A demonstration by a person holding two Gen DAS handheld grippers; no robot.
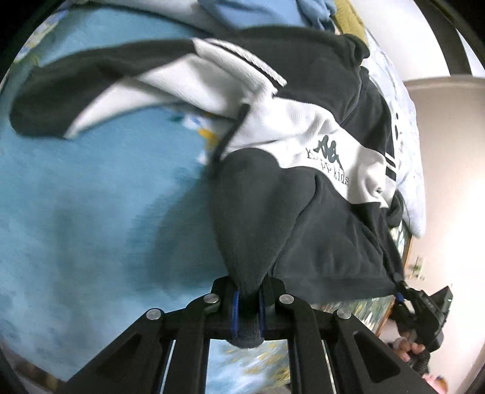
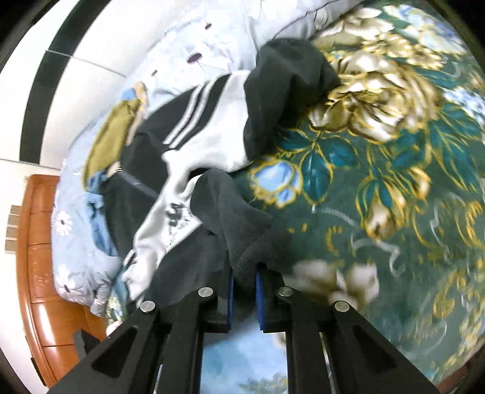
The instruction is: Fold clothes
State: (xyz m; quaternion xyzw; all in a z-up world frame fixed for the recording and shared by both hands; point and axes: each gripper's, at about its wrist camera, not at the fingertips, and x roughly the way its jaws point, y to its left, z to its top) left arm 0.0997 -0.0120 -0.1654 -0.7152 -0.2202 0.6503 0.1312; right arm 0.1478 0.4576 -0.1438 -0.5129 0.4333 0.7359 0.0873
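Observation:
A black and white fleece jacket (image 1: 303,145) with a dark logo on its white chest band hangs lifted over the bed. My left gripper (image 1: 248,306) is shut on a black fold of its hem. One sleeve (image 1: 91,85) trails out to the left in the air. My right gripper (image 2: 244,291) is shut on another black part of the same jacket (image 2: 212,145); it also shows in the left wrist view (image 1: 400,291) at the jacket's lower right corner. A striped sleeve (image 2: 188,118) lies toward the pillow.
A light blue blanket (image 1: 91,212) covers the bed on one side, a dark green floral blanket (image 2: 379,181) the other. A pale flowered pillow (image 2: 188,54) and other clothes (image 1: 248,12) lie near the wooden headboard (image 2: 39,242). A white wall (image 1: 448,151) stands beyond.

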